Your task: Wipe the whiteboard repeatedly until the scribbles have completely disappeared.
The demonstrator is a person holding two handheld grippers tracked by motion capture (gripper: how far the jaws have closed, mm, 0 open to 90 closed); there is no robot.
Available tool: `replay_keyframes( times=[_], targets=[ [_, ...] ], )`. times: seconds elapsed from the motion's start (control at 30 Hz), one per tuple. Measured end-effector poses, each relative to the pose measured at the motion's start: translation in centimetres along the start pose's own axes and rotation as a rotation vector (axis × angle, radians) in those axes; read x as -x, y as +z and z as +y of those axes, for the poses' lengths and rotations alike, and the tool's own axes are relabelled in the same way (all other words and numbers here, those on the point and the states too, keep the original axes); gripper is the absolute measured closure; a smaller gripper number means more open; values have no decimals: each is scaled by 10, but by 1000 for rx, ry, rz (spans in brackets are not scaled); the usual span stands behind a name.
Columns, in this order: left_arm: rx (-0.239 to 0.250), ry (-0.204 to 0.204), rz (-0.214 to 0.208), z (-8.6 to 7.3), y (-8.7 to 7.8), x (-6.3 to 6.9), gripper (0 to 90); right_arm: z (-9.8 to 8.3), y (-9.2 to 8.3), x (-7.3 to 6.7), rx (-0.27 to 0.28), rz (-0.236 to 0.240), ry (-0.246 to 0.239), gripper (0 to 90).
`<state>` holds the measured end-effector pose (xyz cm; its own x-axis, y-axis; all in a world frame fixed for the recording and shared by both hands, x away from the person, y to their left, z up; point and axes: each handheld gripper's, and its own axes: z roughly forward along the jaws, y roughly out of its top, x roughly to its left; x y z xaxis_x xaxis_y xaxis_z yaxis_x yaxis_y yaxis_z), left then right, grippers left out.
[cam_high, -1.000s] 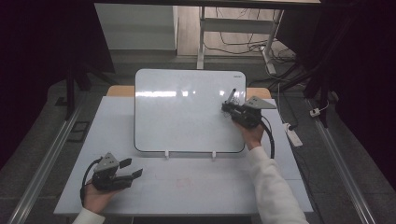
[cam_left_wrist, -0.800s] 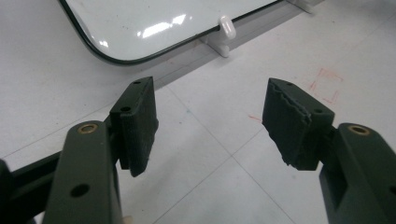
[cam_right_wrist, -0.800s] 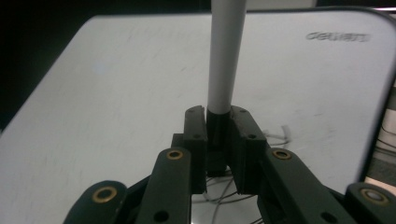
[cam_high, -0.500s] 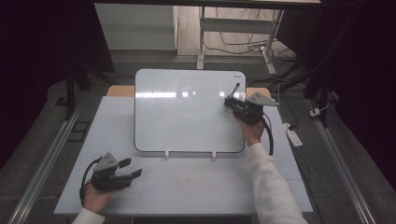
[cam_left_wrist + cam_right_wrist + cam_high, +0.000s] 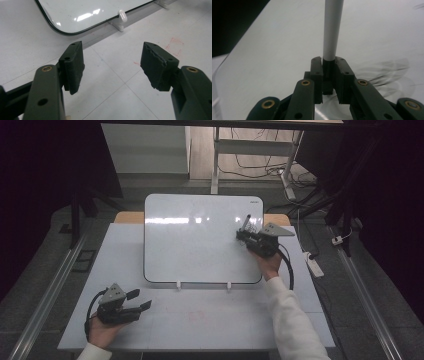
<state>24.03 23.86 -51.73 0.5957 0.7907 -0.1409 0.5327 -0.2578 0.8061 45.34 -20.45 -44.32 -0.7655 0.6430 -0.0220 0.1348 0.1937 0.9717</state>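
1. The whiteboard (image 5: 200, 240) serves as the reference landmark. It stands tilted on two small white clips (image 5: 178, 284) near the far half of the white table (image 5: 210, 320).
2. The right gripper (image 5: 244, 238) sits over the right part of the whiteboard, near its right edge and closer to its top edge than to its bottom edge. A hand (image 5: 269, 261) in a white sleeve (image 5: 290, 320) holds it from below the whiteboard's lower right corner.
3. The jaws of the right gripper stand narrow and clamp a marker (image 5: 332, 27). In the right gripper view, the dark end of the marker sits between the pads and the white barrel rises straight out beyond them, over the whiteboard's surface (image 5: 274, 50).
4. In the high view, the marker (image 5: 247, 222) projects up and away from the right gripper toward the whiteboard's top right corner. Whether its far end touches the whiteboard cannot be determined from these views.
5. Faint grey smears (image 5: 387, 72) mark the whiteboard surface just to the right of the clamped jaws in the right gripper view.
6. The left gripper (image 5: 141, 301) rests low over the table, well apart from the whiteboard, below and to the left of its lower left corner.
7. The jaws of the left gripper stand wide with nothing between the pads (image 5: 73, 66). Its view faces the whiteboard's rounded lower corner (image 5: 56, 27) and one clip (image 5: 122, 18).
8. A faint red mark (image 5: 175, 46) lies on the table below the whiteboard's bottom edge.
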Motion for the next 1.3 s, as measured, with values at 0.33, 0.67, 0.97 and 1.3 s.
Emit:
replay_keyframes(
  times=[0.33, 0.67, 0.97, 1.3],
  targets=[
    [1, -1, -1, 1, 1, 1, 357, -11, -11, -2, 4, -11, -2, 778],
    [5, -1, 1, 0, 0, 0, 358, -8, -8, 6, 65, -43, 39, 778],
    [9, 1, 2, 0, -1, 1, 358, -3, -10, 13, 65, -65, 38, 778],
    [9, 3, 2, 1, -1, 2, 358, -13, -16, 3, 34, -37, 19, 778]
  ],
)
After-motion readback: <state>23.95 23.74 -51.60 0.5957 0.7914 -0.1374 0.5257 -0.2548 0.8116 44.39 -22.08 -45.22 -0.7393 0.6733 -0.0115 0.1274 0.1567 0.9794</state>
